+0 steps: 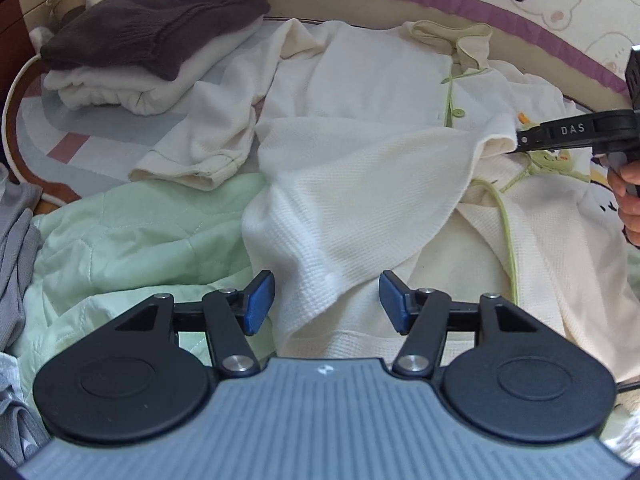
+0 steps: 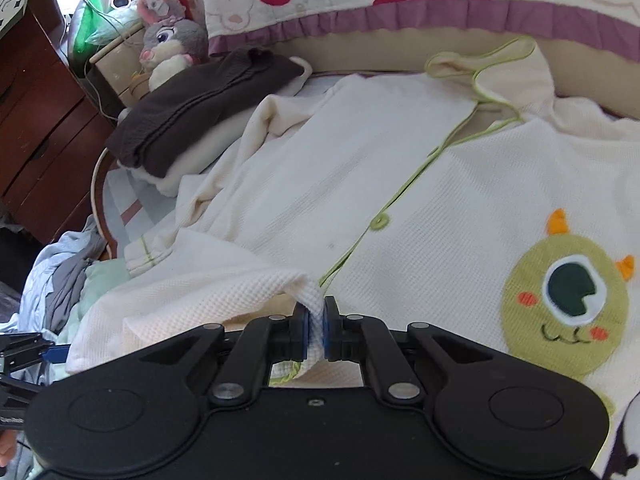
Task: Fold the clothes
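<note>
On bed (image 1: 100, 216), cream pajama top (image 1: 360, 92) spread flat, bottom part folded up. Right gripper (image 2: 316, 328) jaws clenched on hem corner. Left gripper (image 1: 326, 300) jaws released, nothing pinched. Next, probably: lay corner down, smooth fold.

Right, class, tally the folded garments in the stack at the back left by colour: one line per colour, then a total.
Dark brown: 1, the brown garment on top.
Cream: 1, the cream garment beneath it.
Total: 2 that I can tell apart; further layers within the cream bundle cannot be separated.
</note>
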{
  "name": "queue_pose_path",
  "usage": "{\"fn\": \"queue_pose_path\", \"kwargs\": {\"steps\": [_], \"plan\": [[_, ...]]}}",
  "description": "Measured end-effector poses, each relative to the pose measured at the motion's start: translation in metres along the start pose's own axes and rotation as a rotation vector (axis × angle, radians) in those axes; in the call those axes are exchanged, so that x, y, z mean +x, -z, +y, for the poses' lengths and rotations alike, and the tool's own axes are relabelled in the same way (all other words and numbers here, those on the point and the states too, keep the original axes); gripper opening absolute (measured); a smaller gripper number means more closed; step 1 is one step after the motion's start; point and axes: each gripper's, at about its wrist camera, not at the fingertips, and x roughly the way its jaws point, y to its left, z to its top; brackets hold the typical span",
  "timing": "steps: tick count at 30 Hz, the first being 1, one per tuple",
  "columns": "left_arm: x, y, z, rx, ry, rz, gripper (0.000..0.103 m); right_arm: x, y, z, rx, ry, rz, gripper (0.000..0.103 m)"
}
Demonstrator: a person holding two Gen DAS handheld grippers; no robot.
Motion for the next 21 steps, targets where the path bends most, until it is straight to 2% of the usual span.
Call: {"fn": "queue_pose_path", "kwargs": {"steps": [7,12,13,14,15,17,18,20,21], "plan": [[-0.009,-0.002,0.000,0.023,0.000,-0.004,0.057,-0.002,-0.001,0.000,0.010,0.012,-0.018,0.007],[0.006,-0.004,-0.006,0.084,-0.066,0.021,0.055,-0.028,-0.010,0.008,-0.012,-0.124,-0.133,0.007],[0.009,-0.006,-0.006,0.082,-0.080,0.019,0.045,-0.033,-0.012,0.011,-0.027,-0.148,-0.158,0.007],[0.011,-0.009,-0.004,0.078,-0.093,0.014,0.018,-0.036,-0.012,0.013,-0.041,-0.169,-0.177,0.007],[0.012,-0.013,-0.003,0.075,-0.105,0.009,0.011,-0.038,-0.013,0.014,-0.039,-0.199,-0.183,0.007],[0.002,-0.018,0.003,0.048,-0.123,-0.030,0.003,-0.043,-0.014,0.012,0.015,-0.299,-0.184,0.007],[-0.006,-0.020,0.006,0.031,-0.134,-0.057,0.003,-0.049,-0.015,0.012,0.043,-0.375,-0.182,0.007],[-0.022,-0.019,0.025,-0.076,-0.142,-0.102,0.003,-0.070,-0.013,0.021,0.023,-0.509,-0.223,0.008],[-0.030,-0.016,0.037,-0.147,-0.142,-0.122,0.003,-0.084,-0.008,0.032,-0.042,-0.574,-0.258,0.008]]}}
